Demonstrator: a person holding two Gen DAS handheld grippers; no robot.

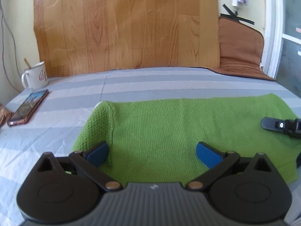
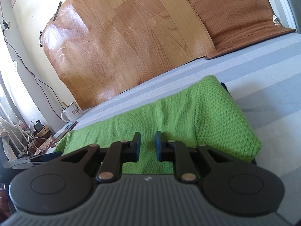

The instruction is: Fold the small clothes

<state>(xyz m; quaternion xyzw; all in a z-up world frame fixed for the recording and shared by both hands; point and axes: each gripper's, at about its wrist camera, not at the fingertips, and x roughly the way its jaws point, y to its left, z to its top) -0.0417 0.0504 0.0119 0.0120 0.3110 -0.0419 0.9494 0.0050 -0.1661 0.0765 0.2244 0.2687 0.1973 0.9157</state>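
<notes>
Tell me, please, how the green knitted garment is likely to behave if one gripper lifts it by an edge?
The green knitted garment would probably sag and drape, since its folded side already slumps softly on the striped sheet. The coarse knit likely grips the pads well. It looks light, so it may drag along rather than stay flat.

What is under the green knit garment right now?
The green knit garment lies on the grey-and-white striped sheet, with both side parts folded over its middle. Anything beneath the folds is covered; only a dark edge shows at its far right corner.
</notes>
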